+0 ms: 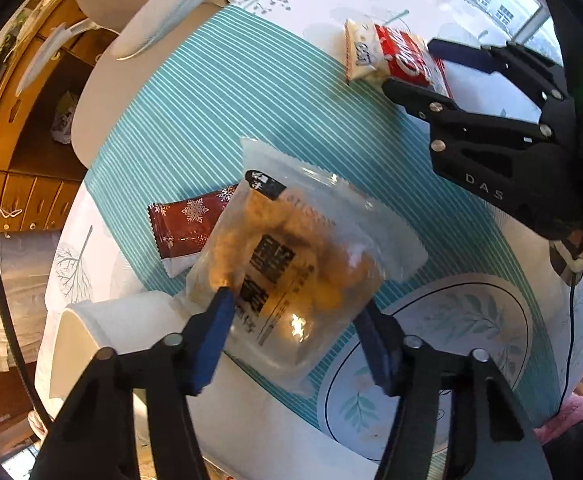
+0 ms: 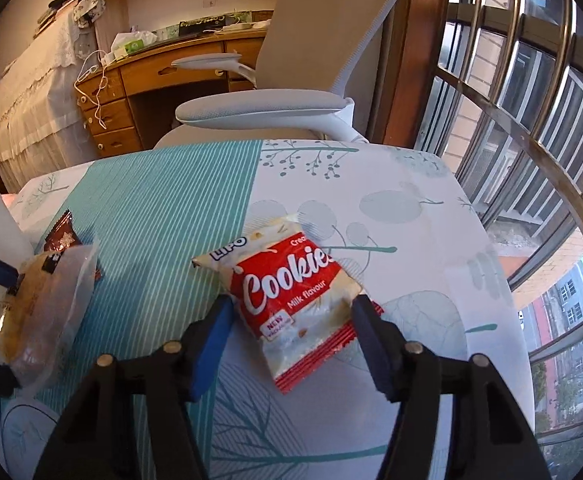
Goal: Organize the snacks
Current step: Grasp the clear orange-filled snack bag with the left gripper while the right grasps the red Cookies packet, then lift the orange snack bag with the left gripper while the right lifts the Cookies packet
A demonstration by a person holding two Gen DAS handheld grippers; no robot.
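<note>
On the teal-striped tablecloth (image 1: 275, 92), our left gripper (image 1: 295, 312) clamps a clear pastry bag (image 1: 291, 264) above the bare plate (image 1: 523, 368); our right gripper (image 2: 289, 314) straddles the cookie packet (image 2: 295, 300), jaws apart.

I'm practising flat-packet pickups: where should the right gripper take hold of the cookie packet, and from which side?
Probably across its lower half, coming in low from the near crimped end. The cookie packet lies flat on the tablecloth, slightly puffed in the middle, and the right gripper already has its open fingers on either long side of that end, so closing there should pinch it.
</note>
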